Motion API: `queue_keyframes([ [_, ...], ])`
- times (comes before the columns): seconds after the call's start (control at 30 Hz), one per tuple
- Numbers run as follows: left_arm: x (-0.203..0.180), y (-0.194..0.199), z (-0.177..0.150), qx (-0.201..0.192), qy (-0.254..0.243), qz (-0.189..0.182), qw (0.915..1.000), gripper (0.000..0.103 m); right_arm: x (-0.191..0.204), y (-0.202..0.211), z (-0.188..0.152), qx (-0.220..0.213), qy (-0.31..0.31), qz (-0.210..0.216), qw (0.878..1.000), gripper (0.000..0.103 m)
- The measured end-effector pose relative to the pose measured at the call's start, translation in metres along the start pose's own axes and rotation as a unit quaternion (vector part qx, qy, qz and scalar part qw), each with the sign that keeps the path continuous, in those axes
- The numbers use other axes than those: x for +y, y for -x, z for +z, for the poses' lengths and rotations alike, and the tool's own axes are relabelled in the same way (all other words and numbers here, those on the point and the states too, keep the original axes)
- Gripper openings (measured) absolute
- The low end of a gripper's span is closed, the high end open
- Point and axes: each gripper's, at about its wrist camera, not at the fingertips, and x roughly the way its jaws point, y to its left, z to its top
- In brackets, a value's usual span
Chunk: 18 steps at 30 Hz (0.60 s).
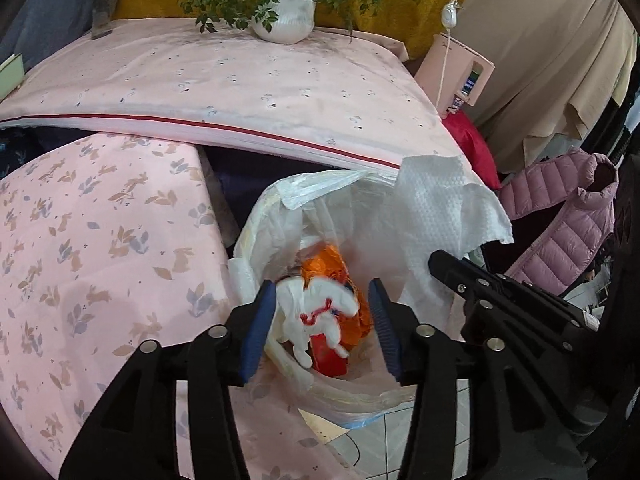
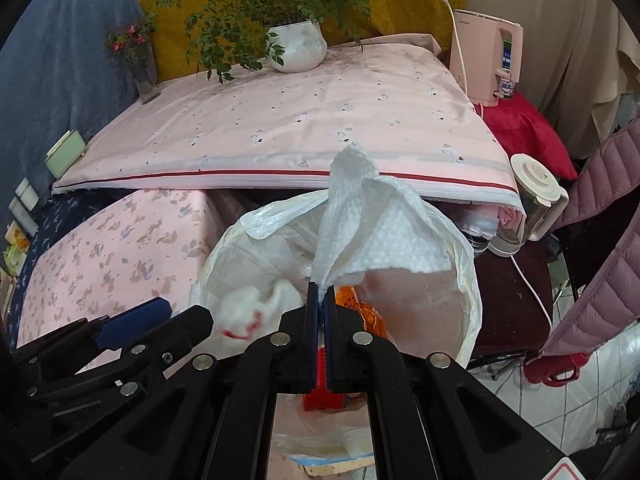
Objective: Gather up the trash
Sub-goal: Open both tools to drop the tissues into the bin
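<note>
A bin lined with a white plastic bag (image 1: pixel 272 216) stands below both grippers. Inside lie orange wrapping (image 1: pixel 332 264) and a red box (image 1: pixel 328 360). My left gripper (image 1: pixel 322 292) is open above the bag's mouth. A crumpled white wad with red marks (image 1: pixel 316 312) sits between its blue pads, with a gap on its right side. In the right wrist view that wad (image 2: pixel 248 312) is blurred over the bag (image 2: pixel 464 264). My right gripper (image 2: pixel 320 292) is shut on a corner of a white paper towel (image 2: pixel 372 232), which stands up over the bag's rim.
A table under a pink cloth (image 2: pixel 280 128) lies behind the bin, with a potted plant (image 2: pixel 296 46) and a flower vase (image 2: pixel 146 76). A floral-covered surface (image 1: pixel 80 260) is at the left. A glass kettle (image 2: pixel 532 208), pink dispenser (image 2: pixel 488 56) and pink puffer jacket (image 2: pixel 600 240) crowd the right.
</note>
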Motion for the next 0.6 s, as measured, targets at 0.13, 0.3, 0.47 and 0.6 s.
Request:
queue_keyframes([
  [0.13, 0.010, 0.005, -0.003, -0.007, 0.003, 0.051, 0.9987, 0.054, 0.011, -0.004, -0.002, 0.005, 0.021, 0.002, 1.000, 0.004],
  [0.3, 0.024, 0.020, -0.008, -0.021, 0.020, 0.088, 0.9957, 0.063, 0.027, -0.006, -0.006, 0.010, 0.050, 0.007, 0.999, 0.012],
  [0.47, 0.037, 0.031, -0.015, -0.018, 0.039, 0.121, 0.9917, 0.063, 0.036, -0.001, -0.012, 0.015, 0.072, 0.009, 0.997, 0.025],
  [0.6, 0.046, 0.040, -0.025, -0.012, 0.054, 0.147, 0.9876, 0.064, 0.044, 0.007, -0.018, 0.016, 0.096, 0.012, 0.995, 0.040],
])
